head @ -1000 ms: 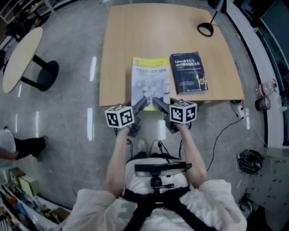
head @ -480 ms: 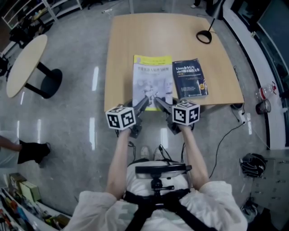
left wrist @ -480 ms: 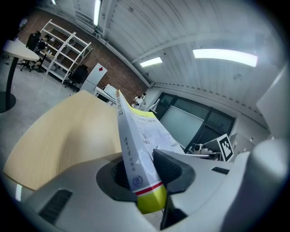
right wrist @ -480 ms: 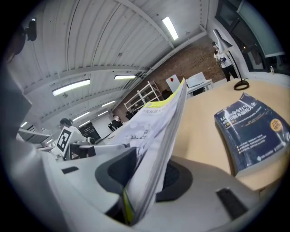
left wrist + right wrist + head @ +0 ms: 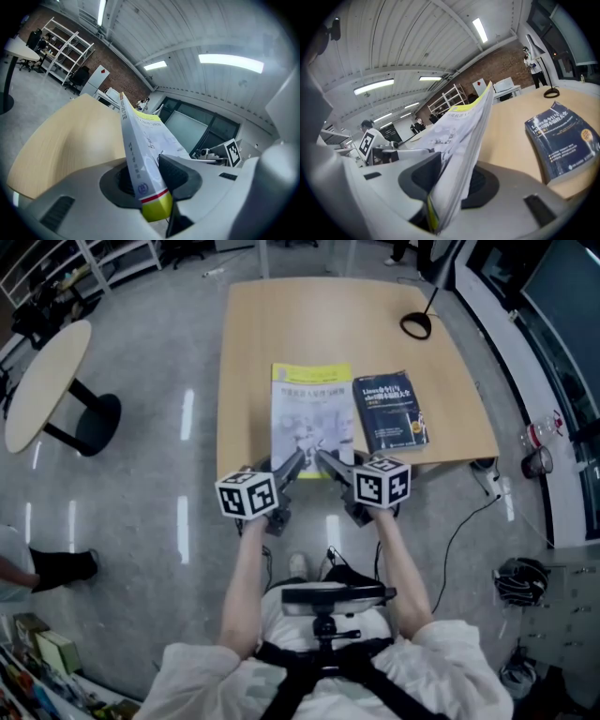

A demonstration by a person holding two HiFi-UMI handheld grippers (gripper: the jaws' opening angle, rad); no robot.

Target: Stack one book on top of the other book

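Head view puts the left hand-held gripper (image 5: 298,458) and the right hand-held gripper (image 5: 324,458) side by side at the lower middle of the frame. Both bite the near edge of the yellow book (image 5: 309,413), which lies just left of centre on the surface (image 5: 281,324) and overhangs its near edge. We judge that this overhang is why the grip is taken there, since it lets the jaws get under the cover.

In the left gripper view the jaws are partly closed on the spine corner of the yellow book (image 5: 136,154), with the pads pressing it from both sides. In the right gripper view the jaws are likewise part-way closed, pinching the book's open page side (image 5: 461,145). We read the two-corner hold as a way to keep a floppy paperback flat and stop it fanning open as it is carried.

The dark blue book (image 5: 391,414) lies flat just to the right of the yellow one, close beside it but apart. It shows at the right of the right gripper view (image 5: 565,140), untouched. It looks thicker and stiffer, so we take it for the base of the stack.

The yellow book's near end is off the surface. Whether its far end still rests there we cannot tell. It is not yet stacked, and the next move calls for a short carry to the right.
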